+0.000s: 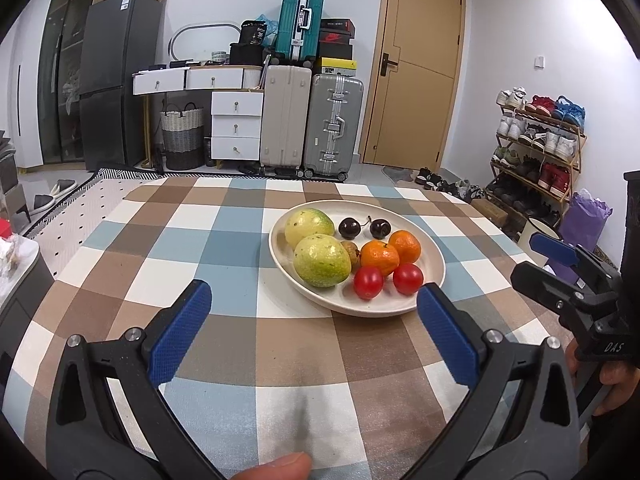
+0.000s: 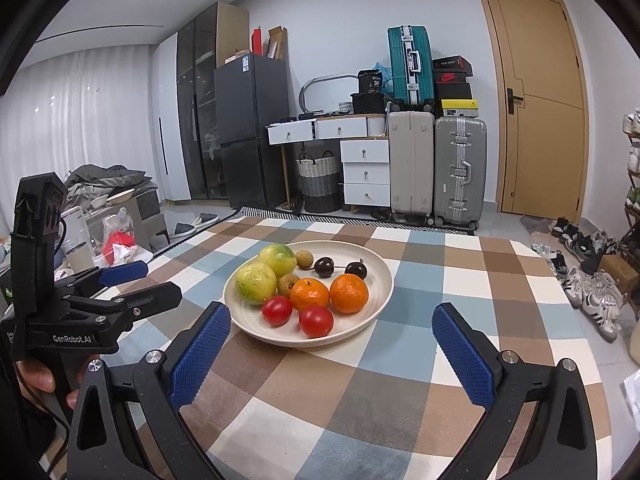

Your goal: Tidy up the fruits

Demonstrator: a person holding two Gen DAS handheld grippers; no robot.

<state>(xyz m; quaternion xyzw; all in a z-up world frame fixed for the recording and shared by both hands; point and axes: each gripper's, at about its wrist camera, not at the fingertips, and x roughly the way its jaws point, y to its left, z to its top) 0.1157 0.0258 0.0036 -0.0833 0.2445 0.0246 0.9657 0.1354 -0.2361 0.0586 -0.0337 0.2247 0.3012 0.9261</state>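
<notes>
Left gripper (image 1: 314,304) spread wide, nothing between the blue pads (image 1: 182,330), held above the checked tablecloth (image 1: 224,240) just short of the plate (image 1: 434,284). Right gripper (image 2: 332,334) likewise wide open and empty, aimed at the same plate from the near edge, with the rim close to its left pad.

All fruit gathered on the plate near the middle of the table: two yellow-green round fruits (image 2: 256,282) side by side at the left, two oranges (image 2: 349,293) together, two tomatoes (image 2: 316,321) at the near rim, two dark cherries (image 2: 324,267) toward the back, and two small brown fruits (image 2: 304,259), one behind the green pair and one wedged among the others. Nothing loose on the cloth in either view.

Looks close to finished, or done: like kinds already sitting in pairs, no stray piece left to collect. Perhaps only withdrawal remaining; no way of telling whether further sorting into another container is intended, none being visible.
</notes>
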